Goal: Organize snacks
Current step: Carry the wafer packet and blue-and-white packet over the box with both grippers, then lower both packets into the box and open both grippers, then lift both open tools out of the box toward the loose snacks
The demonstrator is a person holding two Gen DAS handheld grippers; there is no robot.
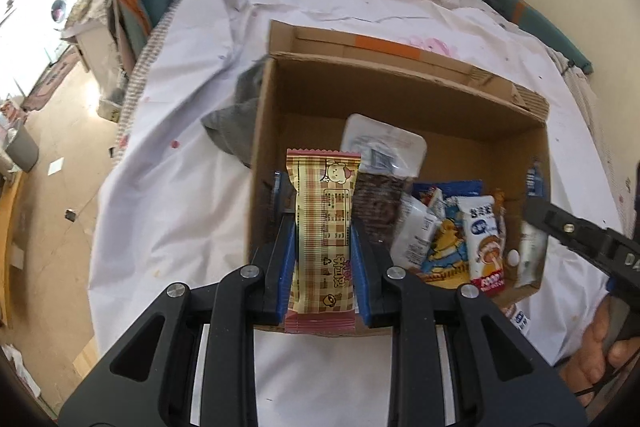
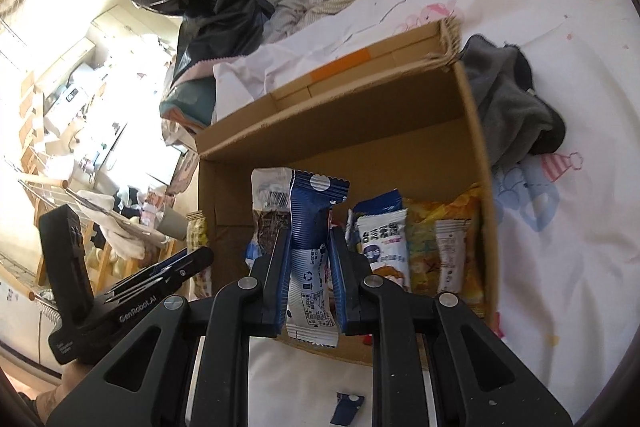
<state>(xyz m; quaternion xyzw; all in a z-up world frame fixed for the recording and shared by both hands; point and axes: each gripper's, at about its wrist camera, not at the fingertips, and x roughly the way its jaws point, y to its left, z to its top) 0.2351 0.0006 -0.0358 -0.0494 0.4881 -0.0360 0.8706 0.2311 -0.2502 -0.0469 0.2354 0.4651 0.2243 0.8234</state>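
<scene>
Two tongs grasping snack packets over cardboard box [image 1: 400, 95] on white bedsheet [image 1: 180, 187]

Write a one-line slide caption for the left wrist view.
Left claw grips a yellow plaid snack bar above an open cardboard box of snack packets on a white sheet.

Your left gripper [image 1: 323, 247] and right gripper [image 2: 310, 259] match — black linkages, silver screws, blue pads [image 1: 285, 267] (white "GenRobot.AI" lettering).

The left hand-held gripper [image 2: 192, 263] reads "GenRobot.AI" (snack wrappers' print stays illegible).
</scene>
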